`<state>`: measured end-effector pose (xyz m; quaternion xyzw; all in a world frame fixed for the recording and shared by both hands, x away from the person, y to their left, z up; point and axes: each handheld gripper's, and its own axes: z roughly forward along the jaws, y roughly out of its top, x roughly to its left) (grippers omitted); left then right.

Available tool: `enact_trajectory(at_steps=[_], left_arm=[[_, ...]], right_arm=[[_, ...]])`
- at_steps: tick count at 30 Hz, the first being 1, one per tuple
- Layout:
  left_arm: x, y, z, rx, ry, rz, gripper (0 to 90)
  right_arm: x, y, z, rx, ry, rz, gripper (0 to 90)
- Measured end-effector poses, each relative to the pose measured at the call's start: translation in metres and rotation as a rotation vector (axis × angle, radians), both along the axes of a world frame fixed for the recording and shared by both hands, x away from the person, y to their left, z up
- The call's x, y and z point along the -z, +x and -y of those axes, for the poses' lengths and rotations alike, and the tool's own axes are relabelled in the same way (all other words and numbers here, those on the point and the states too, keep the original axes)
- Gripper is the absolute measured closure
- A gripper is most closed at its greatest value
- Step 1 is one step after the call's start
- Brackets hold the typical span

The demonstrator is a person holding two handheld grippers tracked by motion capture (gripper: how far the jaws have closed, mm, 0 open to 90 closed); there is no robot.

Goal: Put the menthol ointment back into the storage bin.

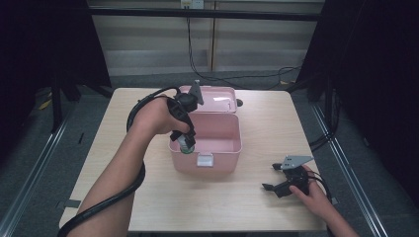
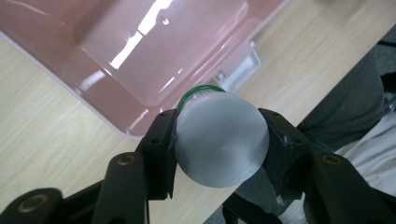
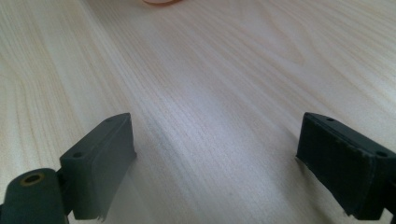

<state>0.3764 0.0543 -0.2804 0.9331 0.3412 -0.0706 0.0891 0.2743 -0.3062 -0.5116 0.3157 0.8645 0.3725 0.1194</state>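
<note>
My left gripper (image 1: 186, 140) hangs over the front left corner of an open pink plastic box (image 1: 225, 149), pointing down. It is shut on a small round container (image 1: 187, 144) with a green band. In the left gripper view the container's pale grey flat end (image 2: 222, 142) faces the camera, clamped between both black pads, above the box's rim (image 2: 116, 56). My right gripper (image 1: 271, 177) rests on the wooden table at the right, open. In the right gripper view nothing but bare table lies between its fingers (image 3: 100, 154).
The box's lid (image 1: 217, 98) lies folded back behind it, and a white latch (image 1: 205, 159) sits on its front wall. The box's inside looks bare where it shows. Cables trail on the floor beyond the table (image 1: 123, 197).
</note>
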Motion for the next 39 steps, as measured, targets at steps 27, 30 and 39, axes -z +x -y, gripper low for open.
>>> enact_trajectory(at_steps=[27, 30, 39], left_arm=[[0.016, 0.049, 0.026, -0.147, 0.006, 0.031, 50.3], [0.020, 0.054, 0.028, -0.171, 0.003, 0.030, 50.3], [0.031, 0.064, 0.032, -0.236, 0.003, 0.029, 50.3]], right_arm=[[0.000, 0.000, 0.000, 0.000, -0.002, -0.003, 10.4], [0.000, 0.000, 0.000, -0.001, -0.002, -0.003, 10.5], [0.000, 0.000, 0.000, -0.001, -0.002, -0.002, 10.4]])
